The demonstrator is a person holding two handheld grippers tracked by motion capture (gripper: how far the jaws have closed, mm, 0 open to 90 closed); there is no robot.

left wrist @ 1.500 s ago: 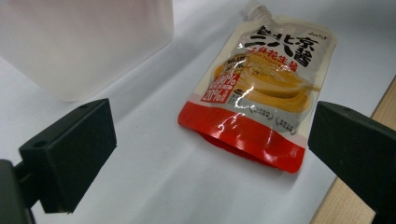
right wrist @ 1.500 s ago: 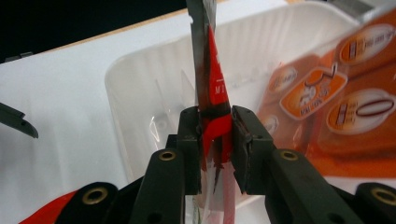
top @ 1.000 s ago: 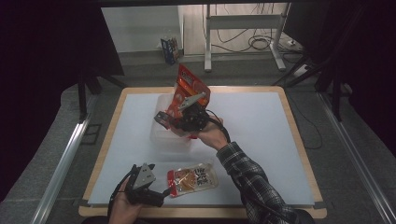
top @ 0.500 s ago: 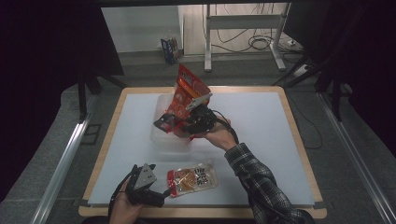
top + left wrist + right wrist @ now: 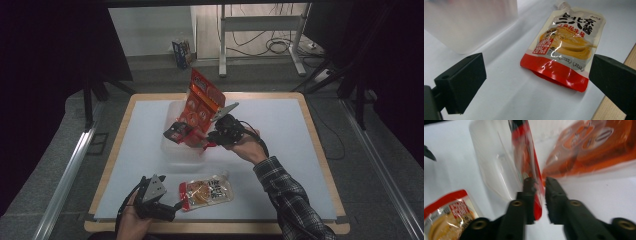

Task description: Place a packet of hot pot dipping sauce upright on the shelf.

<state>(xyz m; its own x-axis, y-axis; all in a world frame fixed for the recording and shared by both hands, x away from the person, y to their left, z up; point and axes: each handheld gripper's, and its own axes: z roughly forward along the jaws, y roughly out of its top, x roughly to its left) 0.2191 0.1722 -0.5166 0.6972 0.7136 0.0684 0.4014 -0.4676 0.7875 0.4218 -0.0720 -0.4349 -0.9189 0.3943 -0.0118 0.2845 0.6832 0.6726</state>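
My right gripper [image 5: 202, 141] is shut on the edge of a red, partly clear snack packet [image 5: 176, 131], held over a clear plastic tub [image 5: 172, 147] in the middle of the table. In the right gripper view the packet [image 5: 534, 170] runs up between the nearly closed jaws of the gripper [image 5: 539, 181]. An orange snack bag [image 5: 201, 99] stands tilted in the tub behind it. My left gripper [image 5: 172, 206] rests open at the front edge. A red and cream sauce pouch [image 5: 566, 42] lies flat just ahead of its jaws.
The white table mat [image 5: 290, 145] has a wooden rim [image 5: 320, 150] around it. A metal stand's legs and cables lie on the floor beyond the far edge. Dark curtains close both sides.
My right hand has shifted a little to the right and toward me, still gripping the red packet. The orange bag leans more upright. The left gripper and the pouch have not moved.
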